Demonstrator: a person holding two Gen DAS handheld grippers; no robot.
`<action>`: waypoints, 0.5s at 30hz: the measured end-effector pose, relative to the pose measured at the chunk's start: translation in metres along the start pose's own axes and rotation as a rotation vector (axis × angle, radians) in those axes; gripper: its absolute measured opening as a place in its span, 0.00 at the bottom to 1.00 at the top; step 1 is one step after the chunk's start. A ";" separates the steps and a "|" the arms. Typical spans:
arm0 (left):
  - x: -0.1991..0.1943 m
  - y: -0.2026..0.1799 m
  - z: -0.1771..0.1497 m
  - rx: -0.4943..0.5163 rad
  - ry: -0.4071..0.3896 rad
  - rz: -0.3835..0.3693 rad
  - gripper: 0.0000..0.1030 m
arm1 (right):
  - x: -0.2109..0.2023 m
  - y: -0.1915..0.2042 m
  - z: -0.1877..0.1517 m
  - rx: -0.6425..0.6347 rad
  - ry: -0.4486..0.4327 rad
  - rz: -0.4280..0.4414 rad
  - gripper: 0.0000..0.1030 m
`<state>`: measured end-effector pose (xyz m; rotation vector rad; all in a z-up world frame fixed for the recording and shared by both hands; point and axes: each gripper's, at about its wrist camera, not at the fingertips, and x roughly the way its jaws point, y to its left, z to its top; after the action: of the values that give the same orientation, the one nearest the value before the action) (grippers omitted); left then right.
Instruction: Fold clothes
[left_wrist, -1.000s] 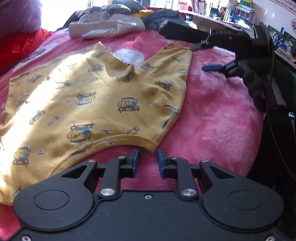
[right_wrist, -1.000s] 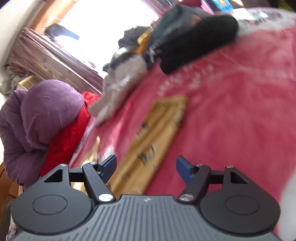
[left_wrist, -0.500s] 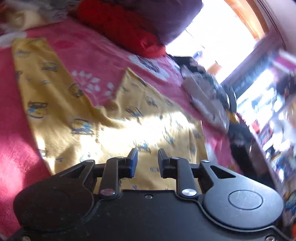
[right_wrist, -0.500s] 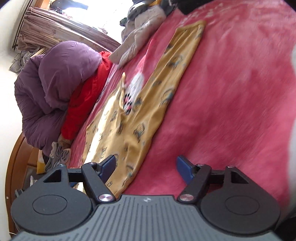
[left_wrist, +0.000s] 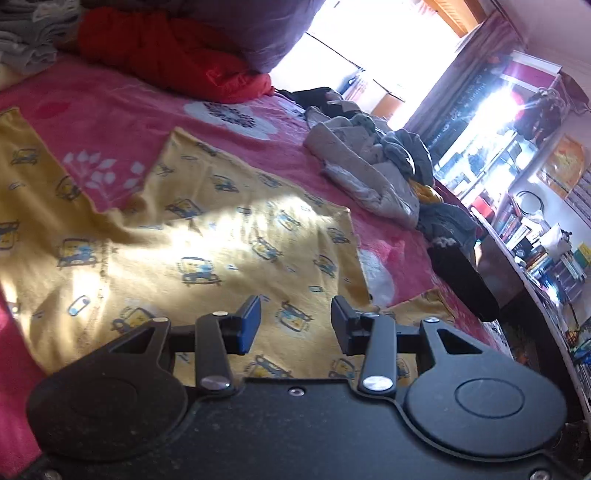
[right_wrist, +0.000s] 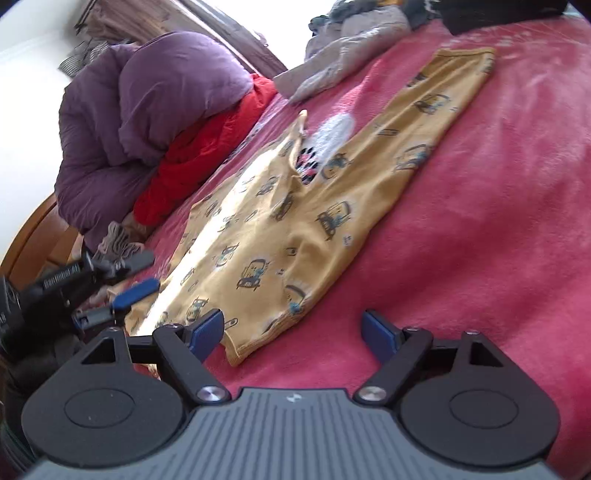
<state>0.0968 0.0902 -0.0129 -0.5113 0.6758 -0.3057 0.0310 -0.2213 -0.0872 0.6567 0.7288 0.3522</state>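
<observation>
Yellow pants with a blue car print (left_wrist: 207, 251) lie spread flat on the pink blanket (left_wrist: 122, 114), legs apart in a V. They also show in the right wrist view (right_wrist: 295, 221). My left gripper (left_wrist: 293, 325) is open and empty, just above the waist part of the pants. My right gripper (right_wrist: 293, 328) is open and empty, low over the blanket at the waistband corner of the pants. The left gripper also shows at the left of the right wrist view (right_wrist: 136, 275), open beside the pants' other waist edge.
A pile of grey and dark clothes (left_wrist: 373, 173) lies on the bed beyond the pants. A purple duvet (right_wrist: 147, 103) and red bedding (right_wrist: 207, 147) sit at the head. Bookshelves (left_wrist: 535, 236) stand beside the bed. Bare pink blanket (right_wrist: 480, 184) lies right of the pants.
The left gripper has opened wider and stays over the pants' waist. The right gripper has dropped closer to the waistband corner; the left gripper has come into its view.
</observation>
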 end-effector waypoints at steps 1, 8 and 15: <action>0.002 -0.005 0.001 0.006 0.001 -0.008 0.39 | 0.002 -0.001 0.000 0.005 -0.003 0.008 0.79; 0.047 -0.037 0.021 0.101 0.056 0.008 0.39 | 0.016 -0.008 0.008 0.083 -0.001 0.071 0.70; 0.112 -0.077 0.042 0.249 0.159 0.070 0.39 | 0.025 -0.010 0.012 0.110 -0.014 0.073 0.53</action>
<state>0.1996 -0.0078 -0.0009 -0.2269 0.7957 -0.3620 0.0575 -0.2211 -0.0992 0.7906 0.7155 0.3754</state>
